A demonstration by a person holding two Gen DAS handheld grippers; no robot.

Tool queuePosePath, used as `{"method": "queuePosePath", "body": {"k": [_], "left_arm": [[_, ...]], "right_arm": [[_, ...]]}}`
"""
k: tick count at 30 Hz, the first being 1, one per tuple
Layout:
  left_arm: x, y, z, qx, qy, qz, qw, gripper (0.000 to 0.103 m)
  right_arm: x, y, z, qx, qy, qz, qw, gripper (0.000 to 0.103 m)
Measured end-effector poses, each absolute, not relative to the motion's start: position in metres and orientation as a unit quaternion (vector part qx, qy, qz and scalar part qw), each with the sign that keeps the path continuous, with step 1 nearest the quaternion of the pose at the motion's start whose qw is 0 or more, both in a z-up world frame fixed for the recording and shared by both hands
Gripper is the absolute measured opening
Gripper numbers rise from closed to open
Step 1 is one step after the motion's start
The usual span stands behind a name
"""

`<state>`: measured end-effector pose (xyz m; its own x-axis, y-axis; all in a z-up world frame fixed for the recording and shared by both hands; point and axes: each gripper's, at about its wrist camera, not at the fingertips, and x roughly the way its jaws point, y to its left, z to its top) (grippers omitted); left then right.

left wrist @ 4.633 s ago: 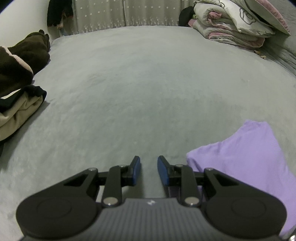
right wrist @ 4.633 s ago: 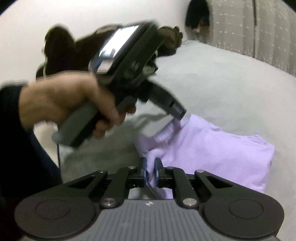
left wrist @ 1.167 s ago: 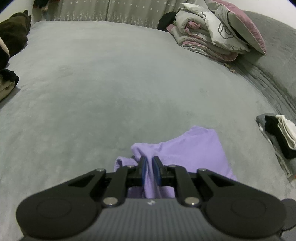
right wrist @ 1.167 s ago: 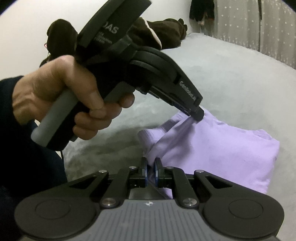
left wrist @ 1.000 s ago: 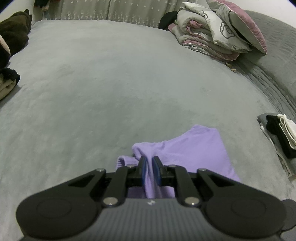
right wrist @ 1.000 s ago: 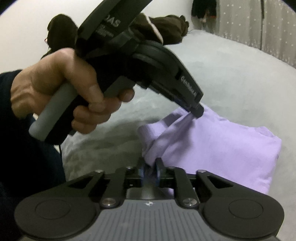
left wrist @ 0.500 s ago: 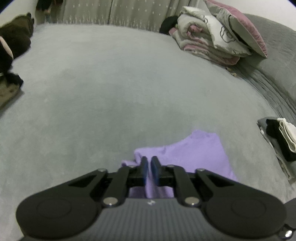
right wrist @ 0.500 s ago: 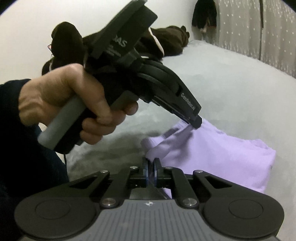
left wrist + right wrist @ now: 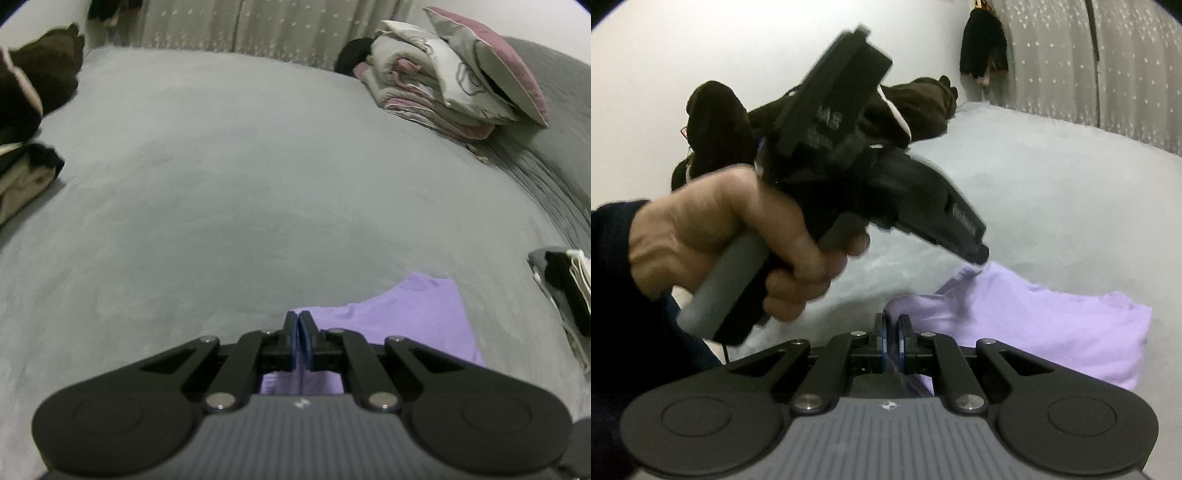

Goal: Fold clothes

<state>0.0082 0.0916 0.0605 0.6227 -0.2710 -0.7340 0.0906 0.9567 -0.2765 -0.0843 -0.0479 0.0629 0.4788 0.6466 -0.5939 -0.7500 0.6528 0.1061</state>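
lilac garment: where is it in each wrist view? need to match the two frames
Left wrist: the lilac garment lies low and right of centre, just beyond the shut left gripper, which pinches its near edge.
Right wrist: the same garment fills the lower right; the right gripper pinches its near corner.
Shared landmark: the dark brown plush pile, upper left in the left view, upper centre in the right.

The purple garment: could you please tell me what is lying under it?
The purple garment lies on the grey bedspread, which shows all around it. Both grippers, left and right, pinch its near edge. Anything beneath the cloth is hidden.
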Motion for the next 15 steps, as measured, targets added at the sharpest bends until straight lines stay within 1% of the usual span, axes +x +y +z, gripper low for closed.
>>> {"method": "queuePosePath", "body": {"k": [1,3,5,8,11,14,15], "left_arm": [[0.010,0.095,0.059,-0.121,0.428,-0.103,0.890,0.008],[0.013,0.102,0.055,-0.149,0.430,-0.106,0.884,0.024],[0.015,0.105,0.054,-0.157,0.419,-0.101,0.889,0.032],[0.022,0.107,0.050,-0.158,0.420,-0.103,0.888,0.037],[0.027,0.104,0.046,-0.145,0.420,-0.107,0.889,0.037],[0.028,0.096,0.042,-0.119,0.418,-0.116,0.893,0.034],[0.028,0.093,0.041,-0.110,0.417,-0.118,0.895,0.024]], "right_arm": [[-0.084,-0.045,0.059,-0.091,0.313,0.406,0.854,0.008],[-0.084,-0.042,0.054,-0.100,0.322,0.403,0.851,0.008],[-0.084,-0.042,0.051,-0.106,0.328,0.400,0.849,0.008],[-0.084,-0.045,0.051,-0.104,0.328,0.399,0.850,0.009],[-0.086,-0.048,0.053,-0.100,0.326,0.399,0.851,0.009],[-0.086,-0.047,0.051,-0.103,0.328,0.399,0.850,0.009],[-0.086,-0.047,0.050,-0.104,0.329,0.399,0.850,0.009]]}}
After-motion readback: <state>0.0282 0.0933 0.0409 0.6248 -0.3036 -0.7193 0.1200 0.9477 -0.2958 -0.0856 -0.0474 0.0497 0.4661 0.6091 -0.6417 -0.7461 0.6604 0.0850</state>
